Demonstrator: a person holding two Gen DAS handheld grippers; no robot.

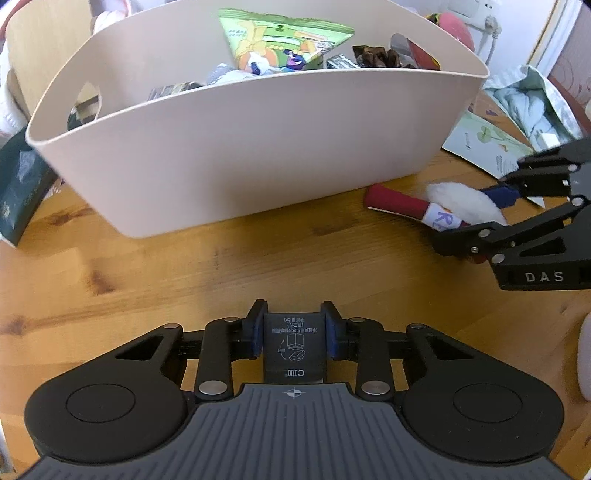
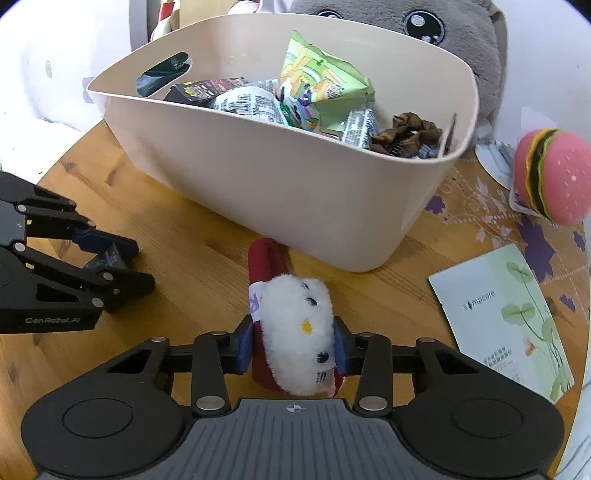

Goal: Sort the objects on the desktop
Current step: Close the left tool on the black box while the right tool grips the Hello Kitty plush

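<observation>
My left gripper is shut on a small black box with white print, held just above the wooden table. The right wrist view shows the same gripper at the left, with the box between its pads. My right gripper is shut on a white fluffy cat toy with a dark red sleeve, which lies on the table. The left wrist view shows that toy at the right, in the right gripper. A beige basket stands behind both, holding snack packets.
A face-mask sachet lies right of the toy. A pink hamburger plush sits at the far right and a grey plush animal behind the basket. A dark green packet lies left of the basket, a pale crumpled bag right.
</observation>
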